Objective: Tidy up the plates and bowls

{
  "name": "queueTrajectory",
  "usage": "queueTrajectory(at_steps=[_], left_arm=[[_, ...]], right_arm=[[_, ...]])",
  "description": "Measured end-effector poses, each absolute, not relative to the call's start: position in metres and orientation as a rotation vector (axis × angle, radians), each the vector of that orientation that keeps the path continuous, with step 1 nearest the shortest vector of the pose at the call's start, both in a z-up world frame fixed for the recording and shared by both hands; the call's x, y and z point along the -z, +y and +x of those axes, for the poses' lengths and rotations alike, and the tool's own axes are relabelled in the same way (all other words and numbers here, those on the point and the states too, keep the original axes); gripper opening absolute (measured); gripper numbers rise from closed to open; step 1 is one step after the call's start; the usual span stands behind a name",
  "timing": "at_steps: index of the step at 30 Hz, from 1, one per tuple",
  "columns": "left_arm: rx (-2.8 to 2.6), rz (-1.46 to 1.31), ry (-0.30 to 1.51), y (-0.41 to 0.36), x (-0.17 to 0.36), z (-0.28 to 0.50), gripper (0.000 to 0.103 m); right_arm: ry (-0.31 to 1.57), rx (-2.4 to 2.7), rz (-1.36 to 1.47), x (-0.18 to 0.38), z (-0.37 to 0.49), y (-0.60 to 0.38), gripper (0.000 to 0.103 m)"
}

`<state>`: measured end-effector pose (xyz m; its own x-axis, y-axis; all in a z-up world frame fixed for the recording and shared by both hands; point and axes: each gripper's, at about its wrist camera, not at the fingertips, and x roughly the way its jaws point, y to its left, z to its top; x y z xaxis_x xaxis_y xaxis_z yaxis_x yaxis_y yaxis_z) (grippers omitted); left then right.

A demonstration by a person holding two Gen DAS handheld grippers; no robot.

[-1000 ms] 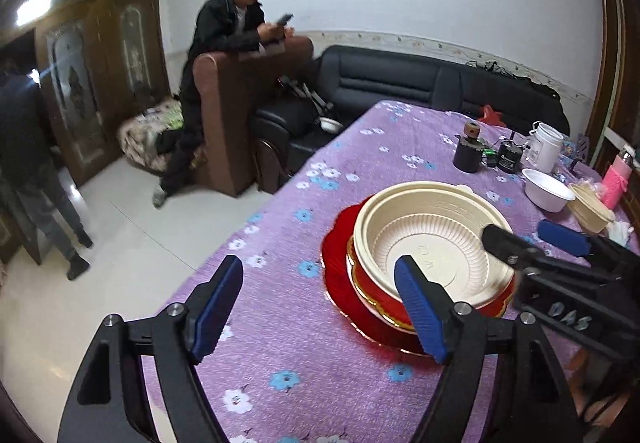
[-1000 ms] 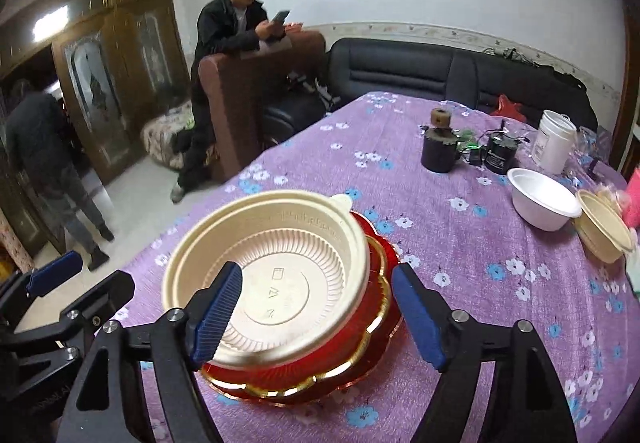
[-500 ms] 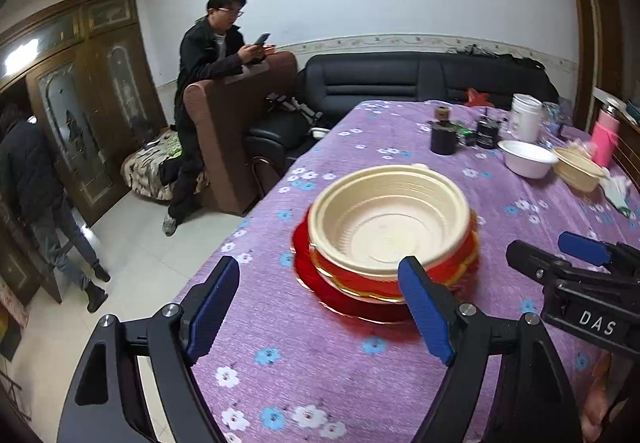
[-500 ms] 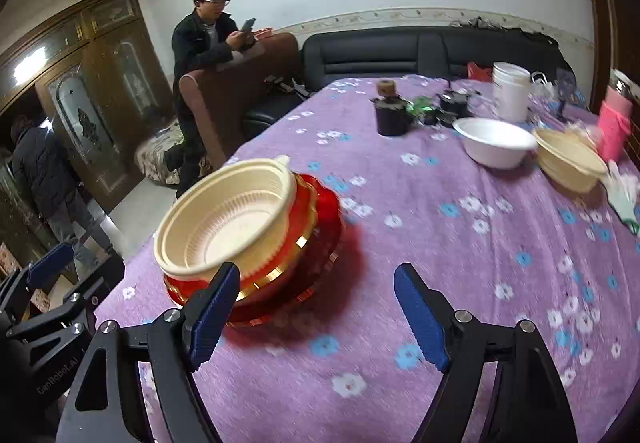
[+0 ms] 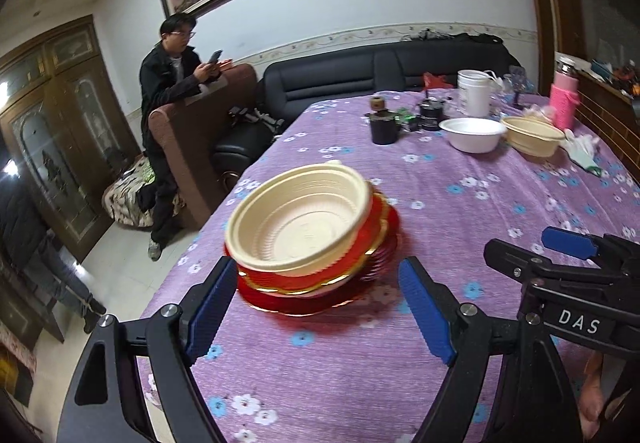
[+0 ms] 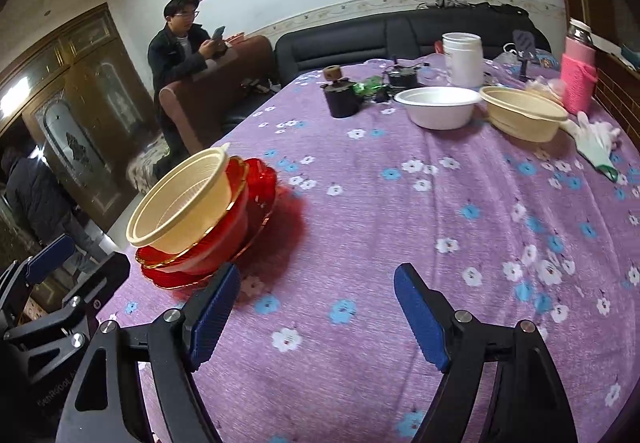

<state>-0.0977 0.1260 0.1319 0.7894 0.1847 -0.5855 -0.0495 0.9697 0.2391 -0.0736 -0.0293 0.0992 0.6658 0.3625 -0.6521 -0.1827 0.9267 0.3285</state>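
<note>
- In the left wrist view, the left gripper sits low in the frame with its blue pads spread wide and nothing between them.
- Just beyond those pads, near the centre of the frame, stands the stack: a cream bowl nested in a red bowl with a gold rim, on a red plate. The stack is a little blurred.
- The stack rests on the purple flowered tablecloth, close to the table's left edge.
- At the right edge of that view the right gripper shows from the side, apart from the stack.
- In the right wrist view, the right gripper also stands wide and empty, over bare cloth at the bottom of the frame.
- There the cream bowl and its stack lie at centre left, just above the gripper's left pad; I cannot tell whether pad and plate touch.
- In the upper right of that view, well apart from the stack, a white bowl sits just beside a second cream bowl.
- Behind them stand a white tub, a dark pot and a pink bottle.
- A person leans on a brown chair at upper left, holding a phone.
</note>
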Motion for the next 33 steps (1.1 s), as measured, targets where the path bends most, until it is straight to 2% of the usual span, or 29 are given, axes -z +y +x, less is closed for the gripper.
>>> queueTrajectory(at_steps=[13,33], left_arm=[[-0.064,0.275,0.660,0.084,-0.124,-0.092,0.082],[0.012,0.275,0.748,0.064,-0.097,-0.057,0.082]], right_arm=[[0.808,-0.267,0.315,-0.085,-0.072,-0.070,0.084],[0.874,-0.202,0.360,-0.057,-0.043,-0.102,0.084]])
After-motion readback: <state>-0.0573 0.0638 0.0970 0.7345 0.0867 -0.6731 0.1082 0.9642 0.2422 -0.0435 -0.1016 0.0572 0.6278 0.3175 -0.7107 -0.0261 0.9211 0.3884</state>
